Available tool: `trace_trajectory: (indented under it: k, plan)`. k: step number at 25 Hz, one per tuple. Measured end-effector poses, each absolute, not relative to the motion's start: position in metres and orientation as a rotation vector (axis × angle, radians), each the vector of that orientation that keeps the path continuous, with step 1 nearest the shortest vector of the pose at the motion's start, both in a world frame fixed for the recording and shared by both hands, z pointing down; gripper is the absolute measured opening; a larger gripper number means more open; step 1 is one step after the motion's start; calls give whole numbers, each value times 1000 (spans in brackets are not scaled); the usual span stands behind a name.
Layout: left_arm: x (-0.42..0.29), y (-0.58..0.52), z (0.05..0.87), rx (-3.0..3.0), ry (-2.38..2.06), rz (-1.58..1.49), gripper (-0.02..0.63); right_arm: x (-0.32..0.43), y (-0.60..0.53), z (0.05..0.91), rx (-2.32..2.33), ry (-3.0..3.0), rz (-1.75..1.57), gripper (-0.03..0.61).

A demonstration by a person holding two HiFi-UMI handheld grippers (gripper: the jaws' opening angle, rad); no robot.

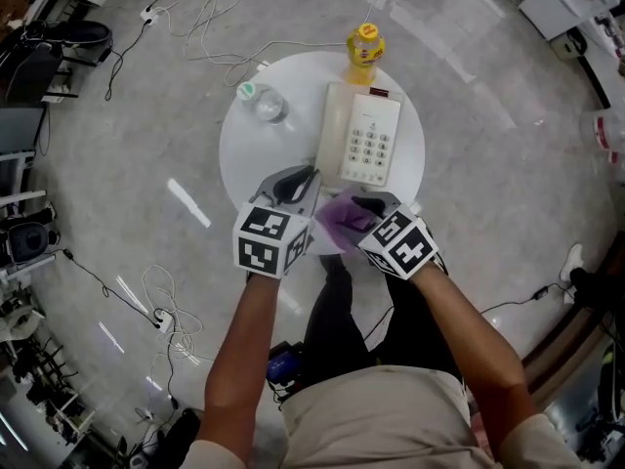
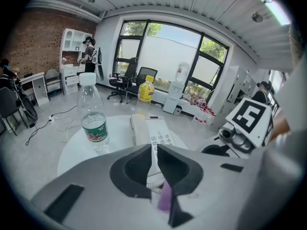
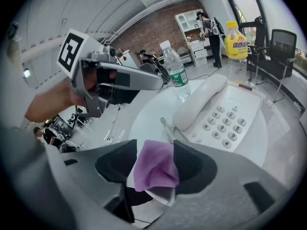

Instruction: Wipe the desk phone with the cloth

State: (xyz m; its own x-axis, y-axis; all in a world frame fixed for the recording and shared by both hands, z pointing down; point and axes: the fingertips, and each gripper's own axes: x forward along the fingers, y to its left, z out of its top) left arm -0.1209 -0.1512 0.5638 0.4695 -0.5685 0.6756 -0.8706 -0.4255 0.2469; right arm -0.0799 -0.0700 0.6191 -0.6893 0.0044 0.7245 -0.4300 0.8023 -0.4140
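A cream desk phone (image 1: 361,140) with its handset on the cradle lies on the round white table (image 1: 244,154). A purple cloth (image 1: 342,218) sits bunched at the table's near edge, in front of the phone. My right gripper (image 1: 371,203) is open, and in the right gripper view the cloth (image 3: 154,169) lies loosely between its wide-spread jaws. My left gripper (image 1: 305,179) is shut just left of the cloth, its tips over the table near the phone's (image 2: 153,131) front end. Only a sliver of cloth (image 2: 165,198) shows below its jaws, and I see nothing held.
A clear water bottle (image 1: 264,101) stands at the table's back left. A yellow drink bottle (image 1: 364,52) stands behind the phone. Cables (image 1: 195,18) trail over the glossy floor around the table. The person's legs are under the near edge.
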Motion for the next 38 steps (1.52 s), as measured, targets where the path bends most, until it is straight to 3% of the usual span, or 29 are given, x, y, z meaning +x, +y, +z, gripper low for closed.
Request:
trace_trajectory:
  k: [7, 10, 12, 16, 20, 28, 38]
  plan:
    - [-119, -164, 597, 2106, -1239, 740, 23, -87, -54, 656, 253, -2157, 670, 268]
    - [-116, -169, 607, 2093, -1248, 753, 130, -87, -50, 669, 233, -2118, 601, 268]
    - [-115, -172, 615, 2081, -1260, 769, 163, -87, -48, 679, 227, -2095, 562, 265]
    - [-112, -179, 631, 2053, -1284, 801, 234, -84, -48, 692, 241, -2079, 493, 223]
    - [-106, -188, 643, 2033, -1299, 815, 269, -80, -54, 695, 275, -2087, 472, 143]
    - [-98, -210, 656, 2023, -1372, 901, 295, -75, -53, 697, 298, -2090, 557, 57]
    - [-97, -222, 678, 1953, -1424, 983, 272, -71, -50, 696, 304, -2103, 623, 48]
